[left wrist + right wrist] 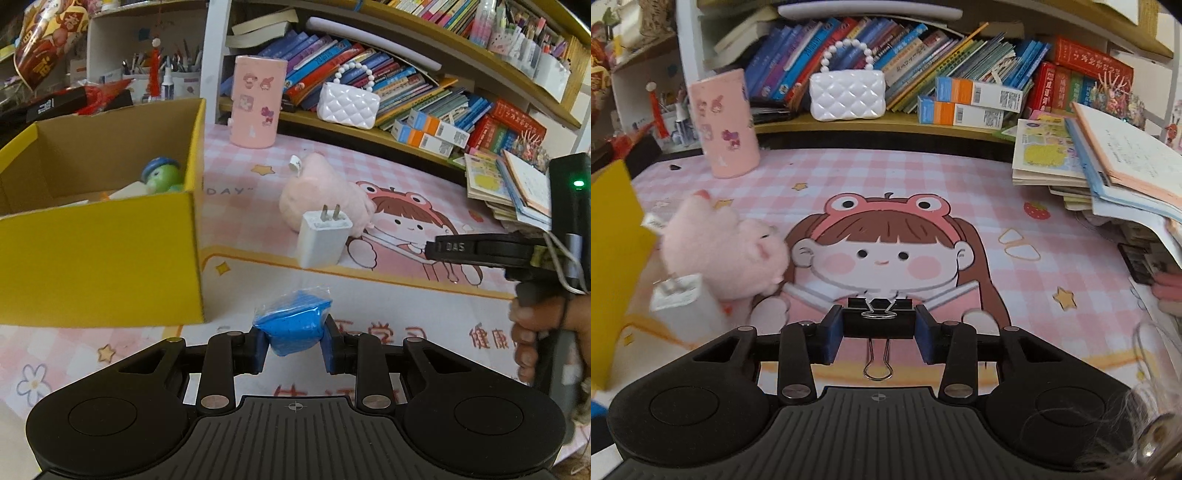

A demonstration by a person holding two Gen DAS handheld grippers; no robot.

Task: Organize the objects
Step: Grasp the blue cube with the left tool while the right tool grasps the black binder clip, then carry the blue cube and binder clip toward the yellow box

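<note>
Low in frame, the left gripper [294,341] tilts downward, clamping a blue packet [293,323]; the right gripper [880,330], angled alike, pinches a black binder clip [879,321].

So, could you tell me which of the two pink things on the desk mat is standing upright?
The pink cup with cartoon stickers, upright by the shelf; the pink plush toy lies flopped over behind the white charger.

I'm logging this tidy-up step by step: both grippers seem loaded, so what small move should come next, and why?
Probably carry the left gripper left and up over the yellow box rim and drop the blue packet inside. It is already clamped, and the open box beside it holds other items. The right gripper, shut on the binder clip, can follow.
</note>
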